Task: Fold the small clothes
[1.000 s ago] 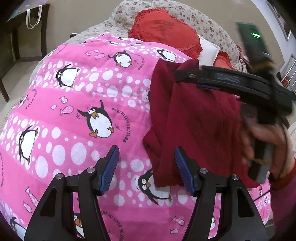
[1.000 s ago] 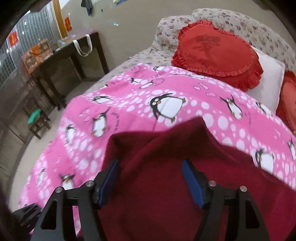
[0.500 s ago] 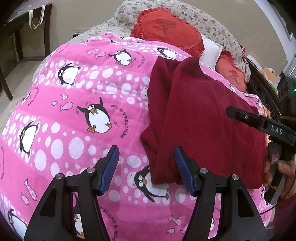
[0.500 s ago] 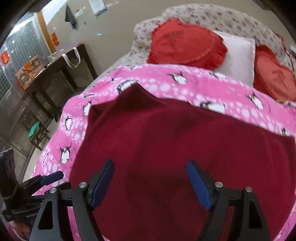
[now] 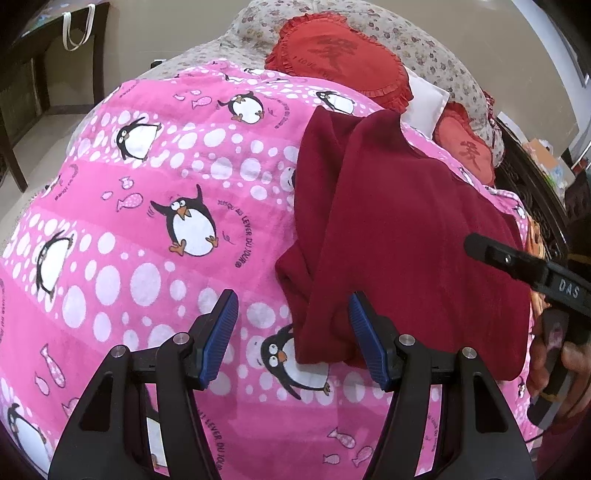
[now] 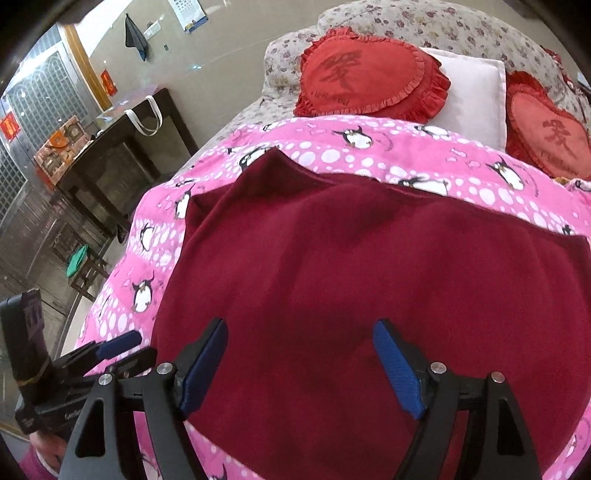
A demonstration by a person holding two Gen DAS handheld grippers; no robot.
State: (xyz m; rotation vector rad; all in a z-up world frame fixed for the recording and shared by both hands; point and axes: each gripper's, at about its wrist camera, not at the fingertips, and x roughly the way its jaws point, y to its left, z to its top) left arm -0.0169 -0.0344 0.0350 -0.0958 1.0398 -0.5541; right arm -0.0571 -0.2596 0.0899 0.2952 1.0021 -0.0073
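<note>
- Spread on the bed, a pink blanket [image 5: 122, 229] printed with penguins and white dots covers most of both views.
- On that blanket lies a dark red garment [image 5: 399, 236], folded over itself so one layer rests on another, with a doubled edge running down its left side in the left wrist view.
- Its near corner lies just in front of the left gripper [image 5: 291, 332], whose jaws stand apart with nothing pinched between them; the right-hand blue pad [image 5: 364, 341] sits right beside the cloth's lower edge, though whether it touches I cannot tell.
- Over the garment's near part hovers the right gripper [image 6: 301, 369], its jaws wide and released, having just been opening; the red cloth shows between the pads but is not squeezed by them.
- From the left wrist view, that right gripper appears at the right edge, held by a hand [image 5: 554, 369] beside the garment's right side.
- From the right wrist view, the left gripper shows at the lower left, off the garment's left edge.
- Beyond the blanket lean two red heart-shaped cushions [image 6: 369, 74] with a white pillow [image 6: 476, 96] between them, against a flowered headboard [image 6: 424, 22].
- Off to the left stands a dark wooden table [image 6: 122, 147] near the wall.
</note>
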